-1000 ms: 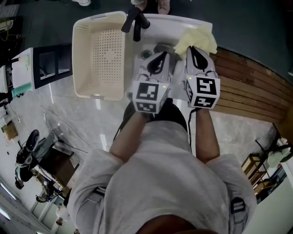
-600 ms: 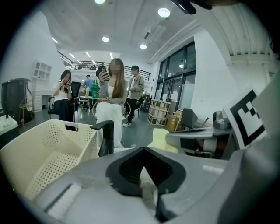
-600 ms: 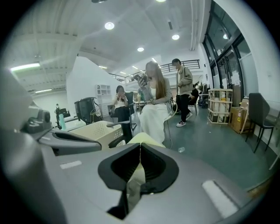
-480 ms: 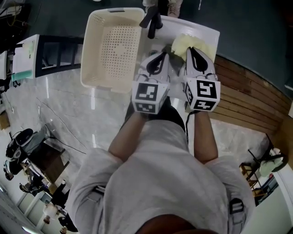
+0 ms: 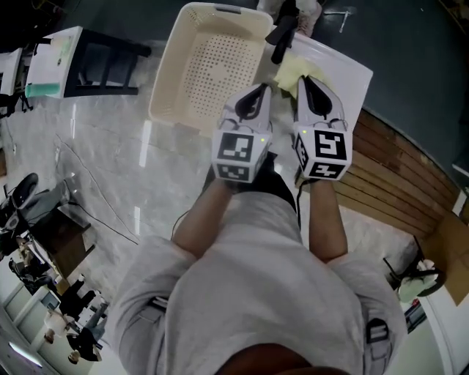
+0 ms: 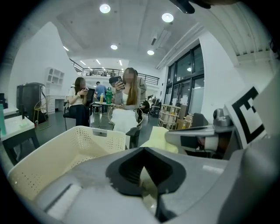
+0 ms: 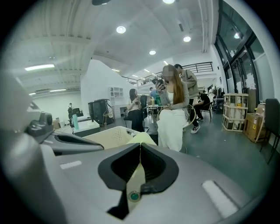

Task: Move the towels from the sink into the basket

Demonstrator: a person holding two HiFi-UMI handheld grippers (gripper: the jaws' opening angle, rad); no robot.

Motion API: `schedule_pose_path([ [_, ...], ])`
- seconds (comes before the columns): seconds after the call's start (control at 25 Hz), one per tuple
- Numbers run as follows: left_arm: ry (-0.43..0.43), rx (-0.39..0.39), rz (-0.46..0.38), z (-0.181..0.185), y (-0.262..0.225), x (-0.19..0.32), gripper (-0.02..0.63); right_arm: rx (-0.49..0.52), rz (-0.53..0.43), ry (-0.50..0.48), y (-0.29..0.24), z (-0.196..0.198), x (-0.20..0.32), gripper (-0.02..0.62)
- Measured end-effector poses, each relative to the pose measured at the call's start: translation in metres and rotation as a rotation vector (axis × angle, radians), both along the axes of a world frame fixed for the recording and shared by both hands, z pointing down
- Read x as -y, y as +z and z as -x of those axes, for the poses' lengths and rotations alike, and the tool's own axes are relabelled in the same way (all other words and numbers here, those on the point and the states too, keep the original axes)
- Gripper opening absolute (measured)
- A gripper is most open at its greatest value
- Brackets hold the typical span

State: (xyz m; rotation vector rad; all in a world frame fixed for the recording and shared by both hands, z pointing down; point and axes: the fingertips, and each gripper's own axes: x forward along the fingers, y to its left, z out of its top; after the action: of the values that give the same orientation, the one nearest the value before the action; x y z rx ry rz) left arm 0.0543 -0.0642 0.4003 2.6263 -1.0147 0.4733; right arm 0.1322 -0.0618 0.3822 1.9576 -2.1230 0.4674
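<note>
Towel [image 5: 290,72], soft yellow cloth, pinched by left gripper [image 6: 144,151] and right gripper [image 7: 140,146] (only overhead shows the perforated basket [image 5: 212,66] whole).

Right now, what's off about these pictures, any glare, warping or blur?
Head view: fisheye bends the edges, and pale glare streaks the glossy floor. Left gripper view: round dark border, ceiling lights blown out, the left hand-held gripper looks soft up close. Right gripper view: same round border; the yellow towel at the jaw tips is fairly sharp.
</note>
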Motion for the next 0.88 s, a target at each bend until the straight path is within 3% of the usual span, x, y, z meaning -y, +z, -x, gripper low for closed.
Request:
schedule_pose_path([
  [0.88, -0.169, -0.021, -0.009, 0.095, -0.012, 0.035, 0.02, -0.021, -0.044, -0.195, -0.027, 0.106, 0.051, 0.011],
])
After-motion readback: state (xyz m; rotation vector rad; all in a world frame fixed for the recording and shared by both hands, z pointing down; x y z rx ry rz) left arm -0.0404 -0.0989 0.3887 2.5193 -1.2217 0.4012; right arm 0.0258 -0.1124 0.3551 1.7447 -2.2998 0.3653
